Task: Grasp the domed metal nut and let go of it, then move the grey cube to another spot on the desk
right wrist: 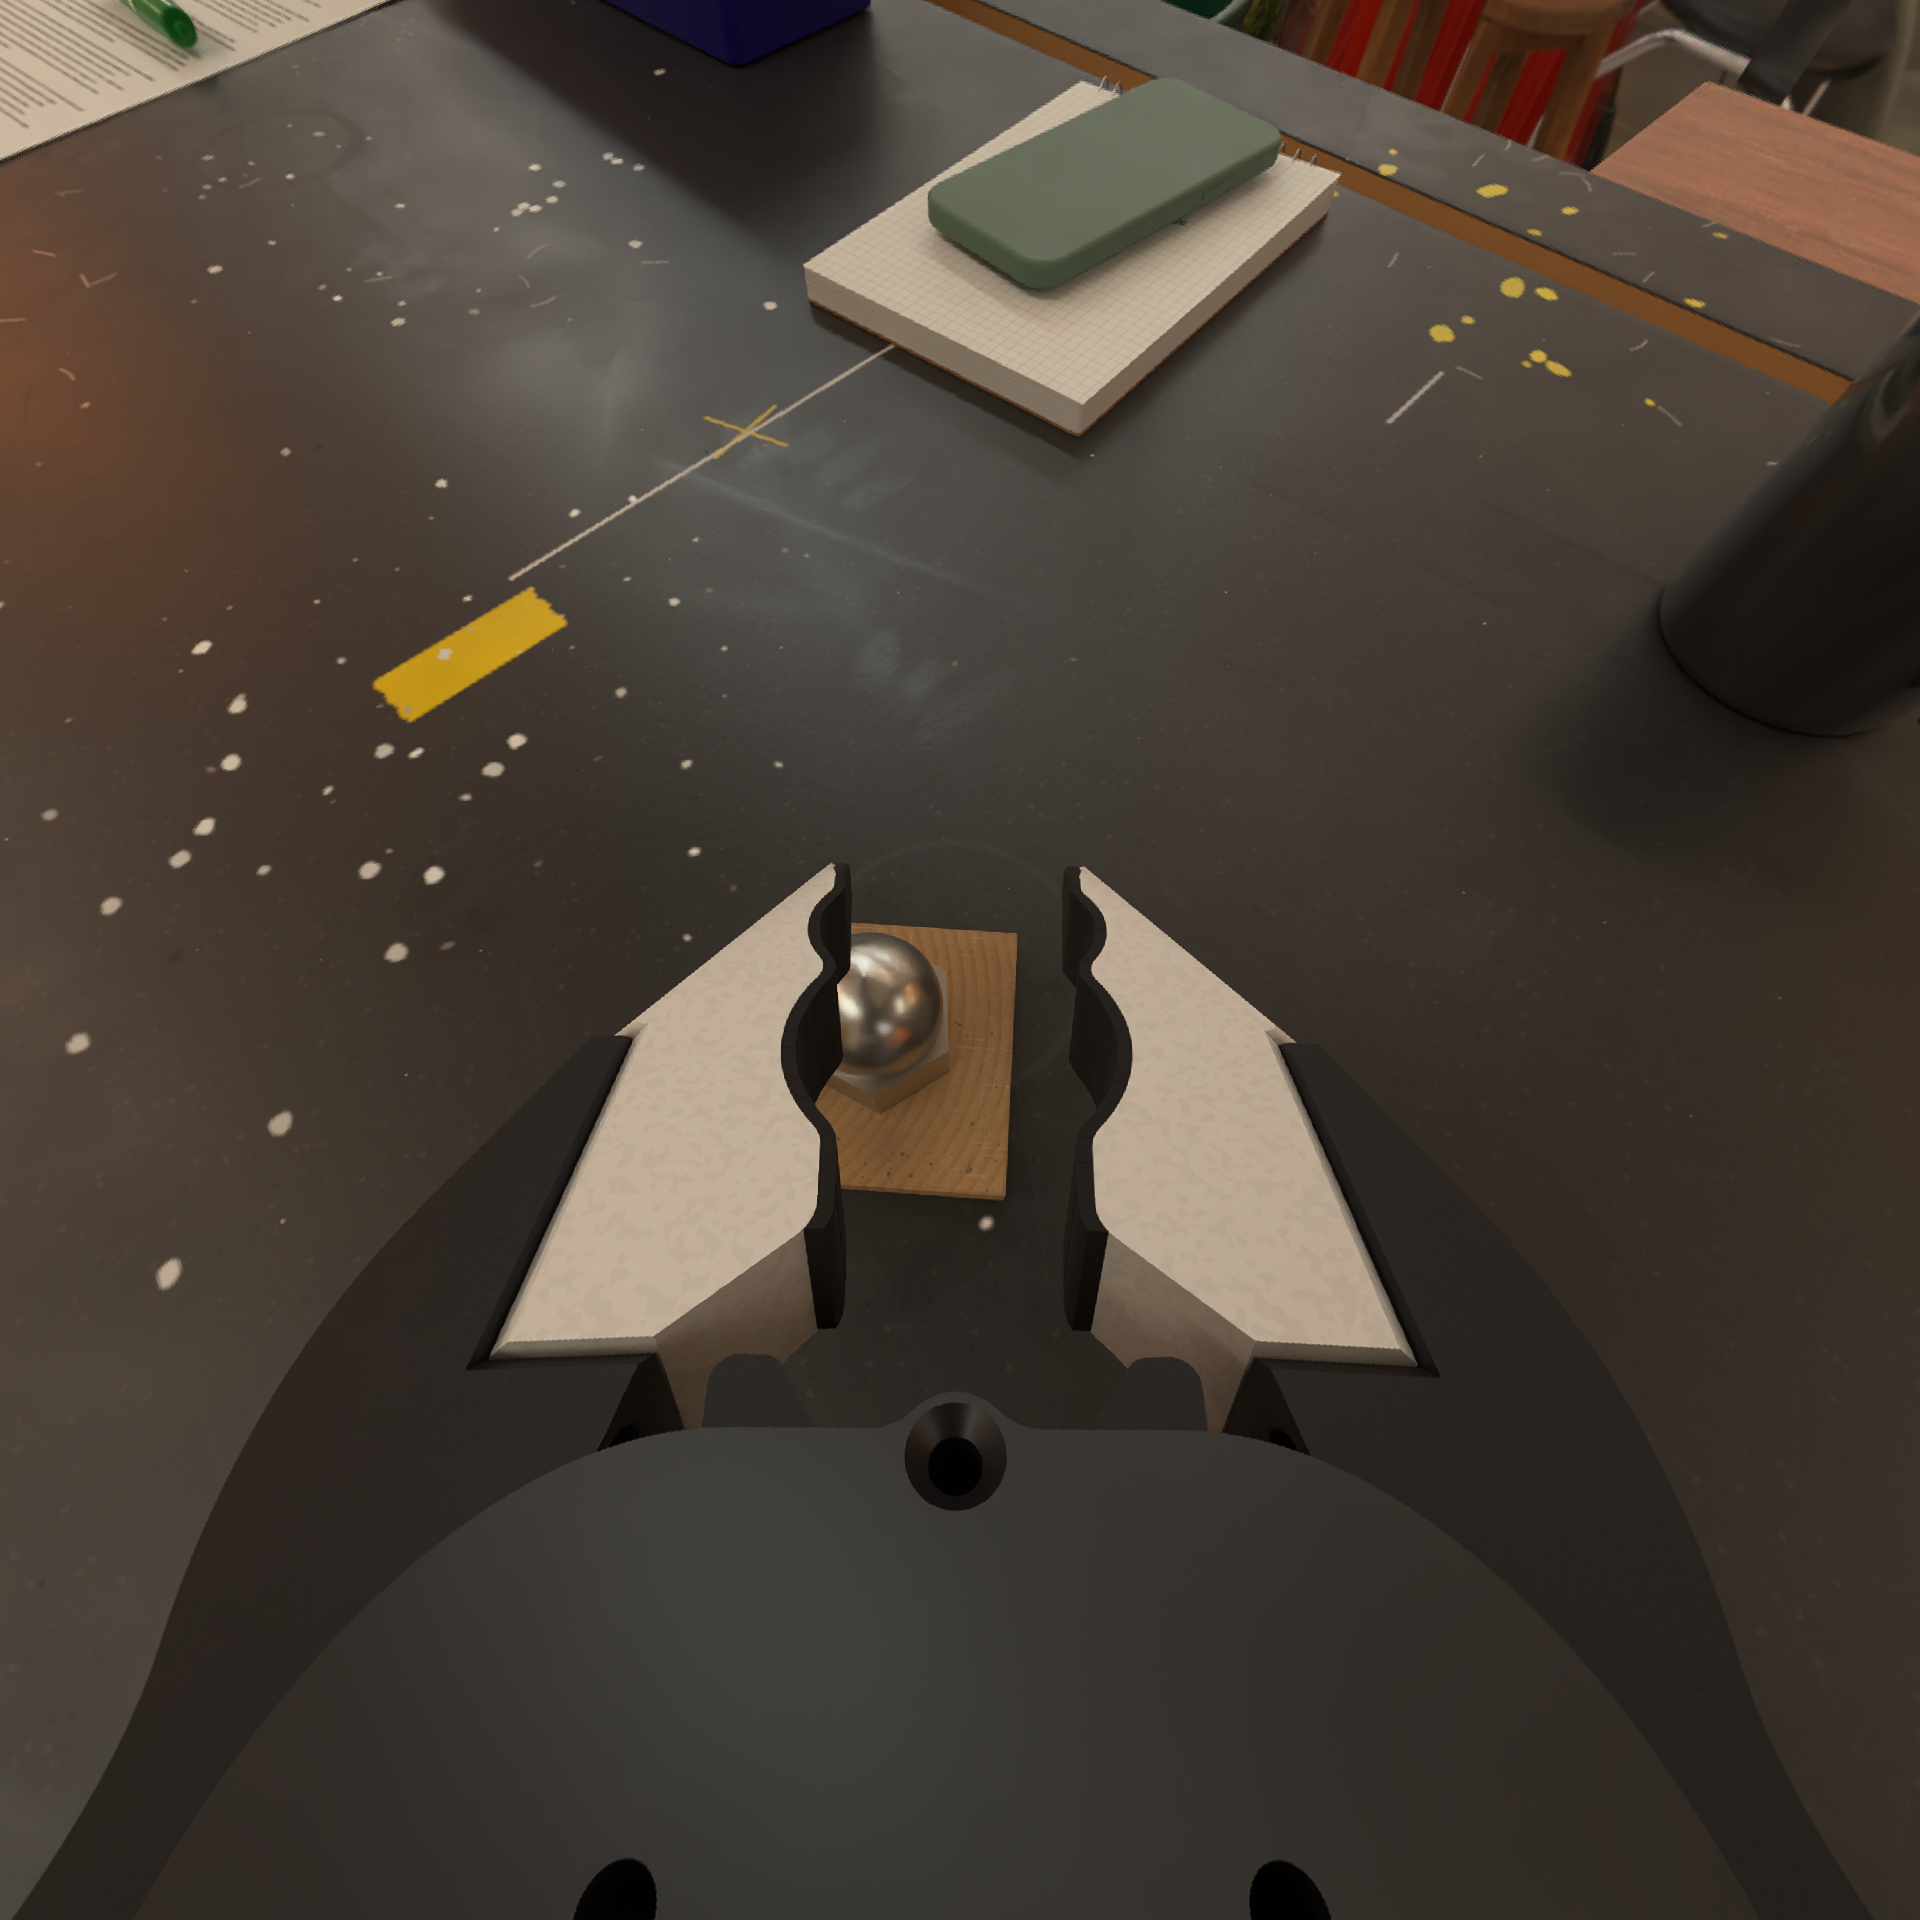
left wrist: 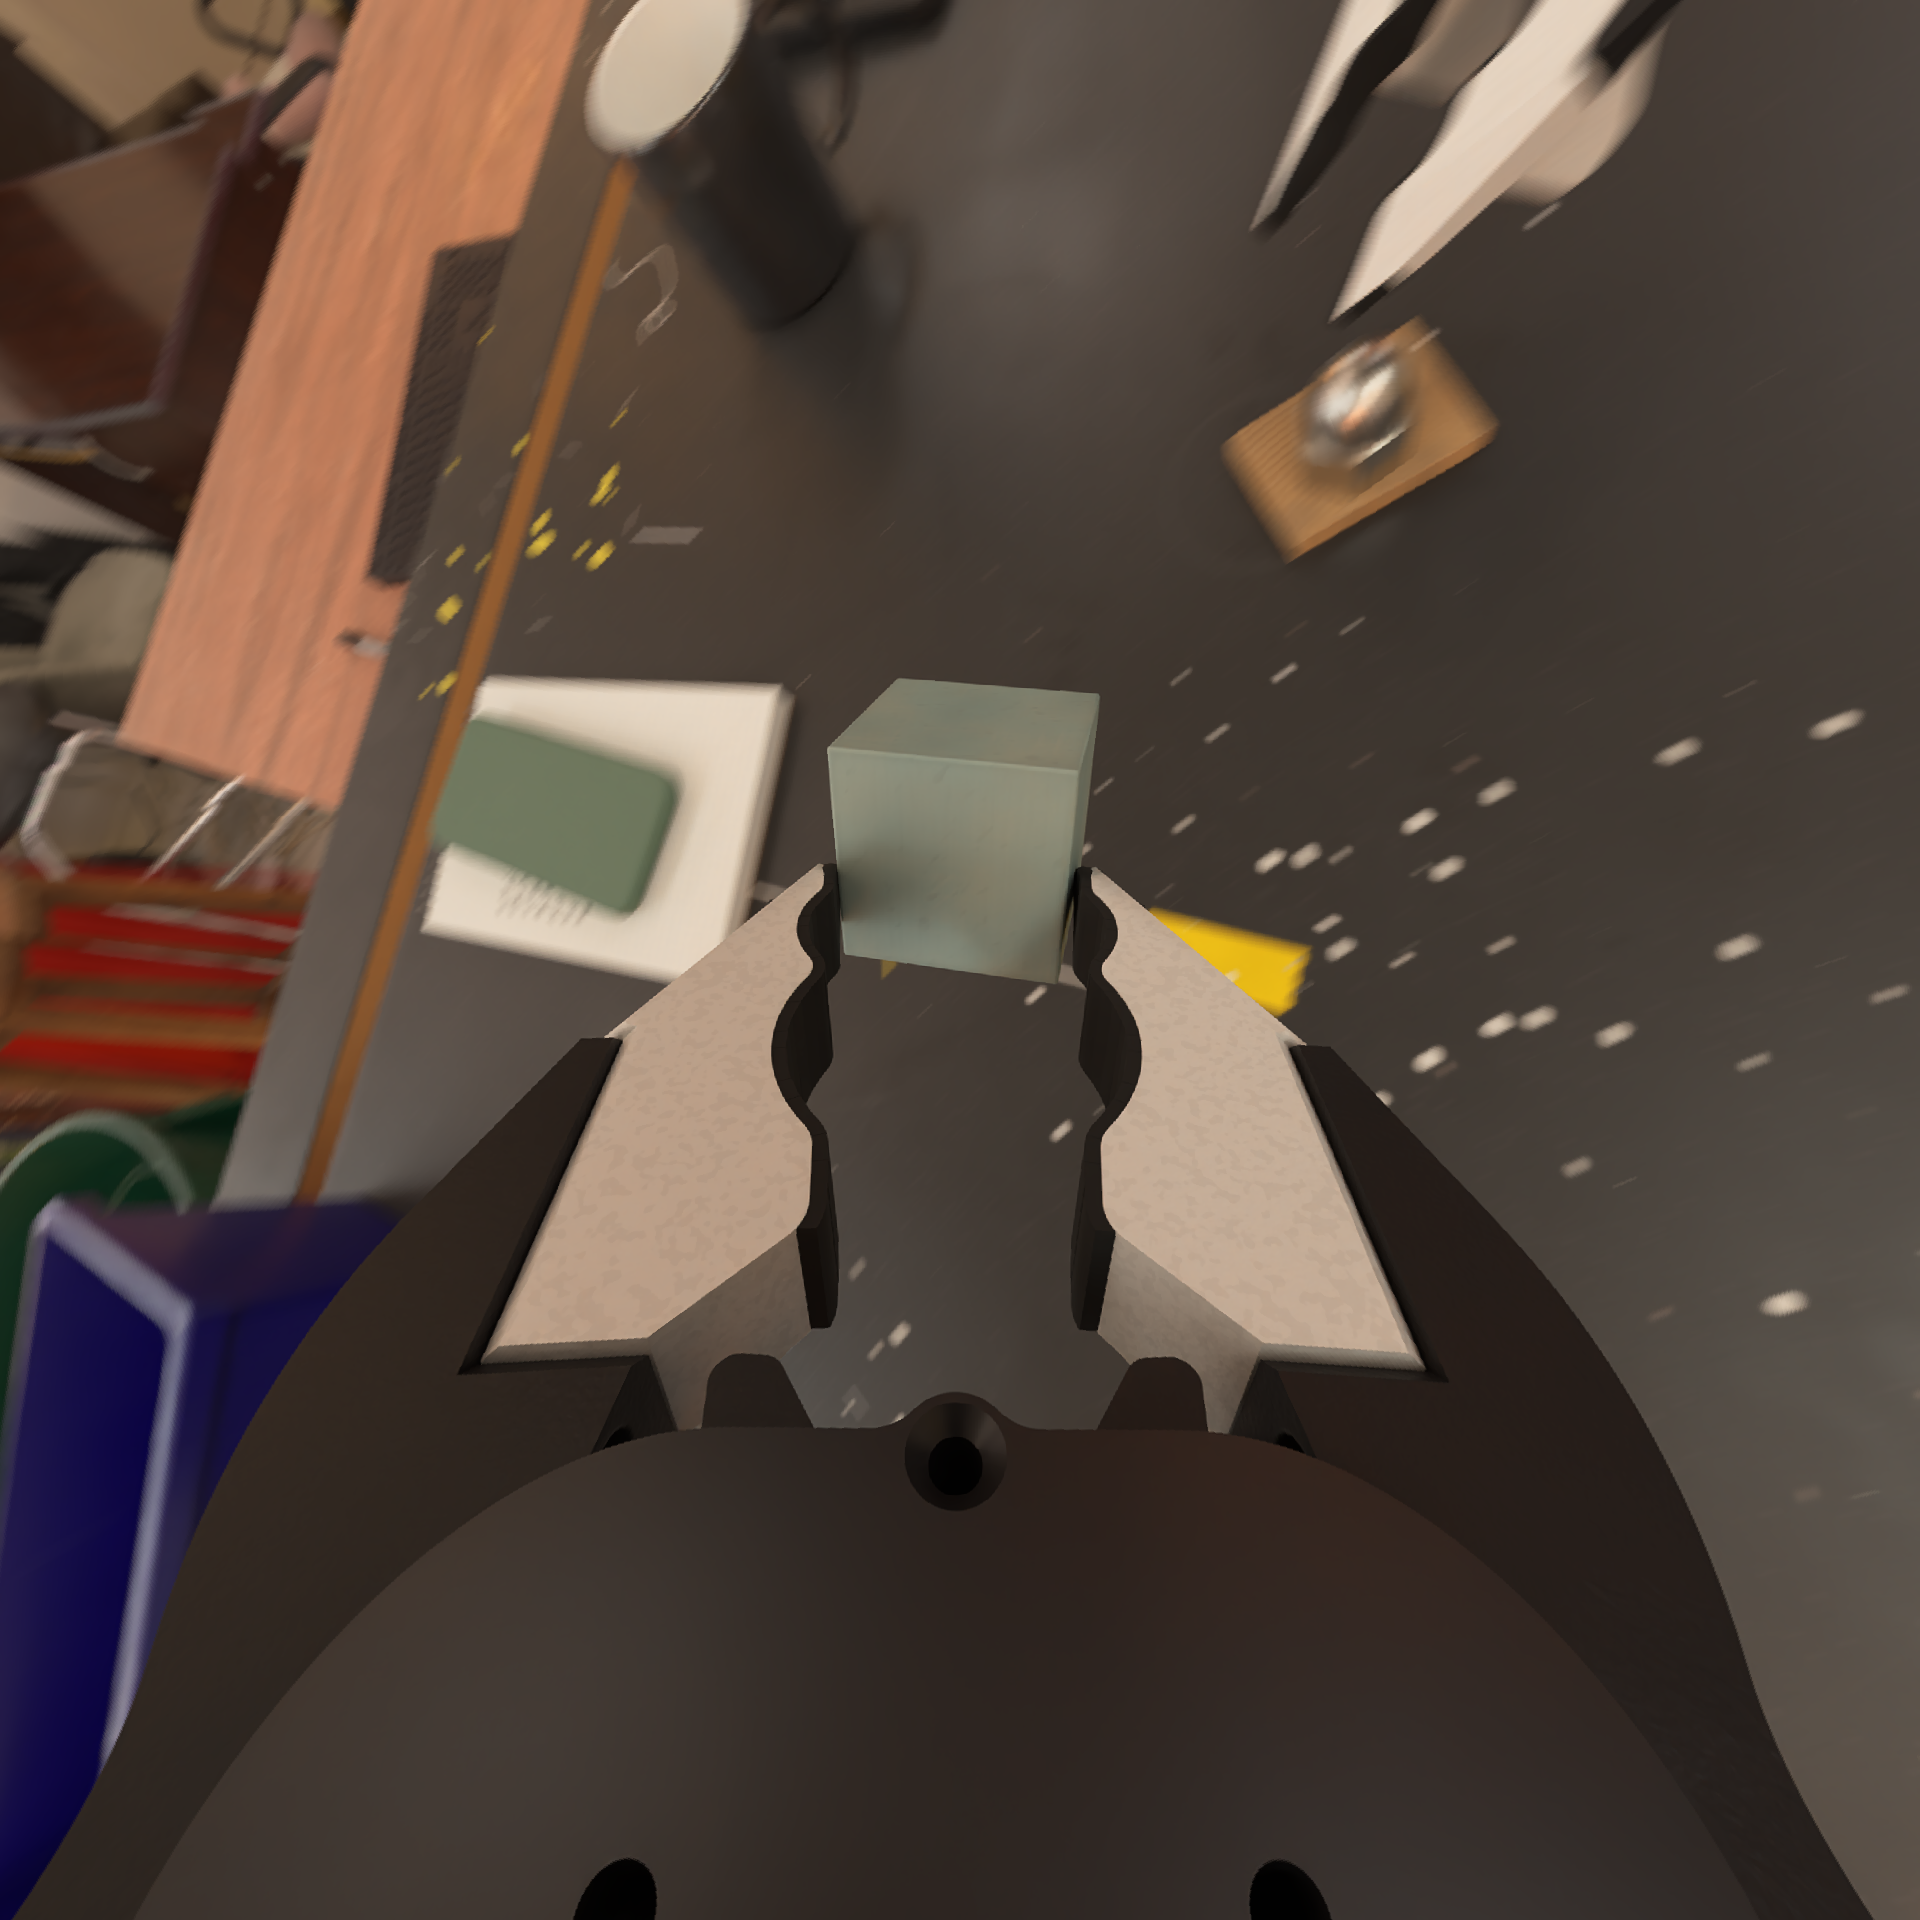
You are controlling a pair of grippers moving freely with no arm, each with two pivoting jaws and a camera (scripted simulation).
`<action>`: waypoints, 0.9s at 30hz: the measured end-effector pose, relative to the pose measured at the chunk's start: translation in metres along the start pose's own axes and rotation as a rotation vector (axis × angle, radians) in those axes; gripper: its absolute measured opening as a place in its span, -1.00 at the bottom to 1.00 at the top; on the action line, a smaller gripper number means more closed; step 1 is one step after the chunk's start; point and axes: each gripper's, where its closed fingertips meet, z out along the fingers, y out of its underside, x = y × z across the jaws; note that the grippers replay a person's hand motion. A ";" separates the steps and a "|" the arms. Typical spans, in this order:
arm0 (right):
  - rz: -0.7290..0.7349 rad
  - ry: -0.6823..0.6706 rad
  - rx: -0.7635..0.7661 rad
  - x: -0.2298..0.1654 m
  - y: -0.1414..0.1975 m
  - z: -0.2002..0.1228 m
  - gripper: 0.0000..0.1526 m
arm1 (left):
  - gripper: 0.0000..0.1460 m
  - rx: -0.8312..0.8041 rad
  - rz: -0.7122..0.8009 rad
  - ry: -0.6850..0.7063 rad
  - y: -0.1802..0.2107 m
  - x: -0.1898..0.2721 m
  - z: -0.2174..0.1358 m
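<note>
My left gripper [left wrist: 954, 914] is shut on the grey cube [left wrist: 961, 831], which sits between its fingertips and is held above the dark desk. The domed metal nut [right wrist: 888, 1003] stands on a small wooden block [right wrist: 935, 1132]. My right gripper [right wrist: 956, 894] is open and hovers just above the nut, which shows near its left finger. In the left wrist view the nut [left wrist: 1351, 400] and block lie at the upper right, with the right gripper [left wrist: 1455, 156] above them and apart from them.
A white notepad [right wrist: 1039, 343] carrying a green phone [right wrist: 1101, 182] lies near the desk's edge. A yellow tape strip [right wrist: 468, 655], a black cup [right wrist: 1808, 582], a blue box [left wrist: 104, 1455] and a paper sheet with a green pen [right wrist: 161, 21] are on the desk.
</note>
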 end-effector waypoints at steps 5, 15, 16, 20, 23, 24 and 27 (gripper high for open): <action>0.002 0.001 0.000 0.002 0.001 -0.001 -0.47 | -0.38 0.056 -0.006 0.097 -0.054 0.061 0.039; 0.013 -0.007 -0.003 0.002 0.003 -0.002 -0.47 | -0.38 -0.388 0.062 0.136 -0.002 0.082 0.136; 0.012 -0.008 -0.004 0.002 0.003 -0.002 -0.47 | -0.38 -0.418 0.077 0.140 0.001 0.082 0.140; 0.007 -0.014 -0.008 0.000 0.003 -0.001 -0.47 | -0.38 -0.530 0.099 0.163 0.015 0.084 0.153; 0.008 -0.017 -0.011 -0.001 0.004 0.000 -0.47 | -0.38 -0.608 0.143 0.176 0.027 0.087 0.160; 0.008 -0.018 -0.012 -0.001 0.004 0.000 -0.47 | -0.38 -0.608 0.144 0.179 0.028 0.087 0.161; 0.007 -0.023 -0.009 -0.002 0.003 0.000 -0.47 | -0.38 -0.620 0.160 0.193 0.027 0.086 0.163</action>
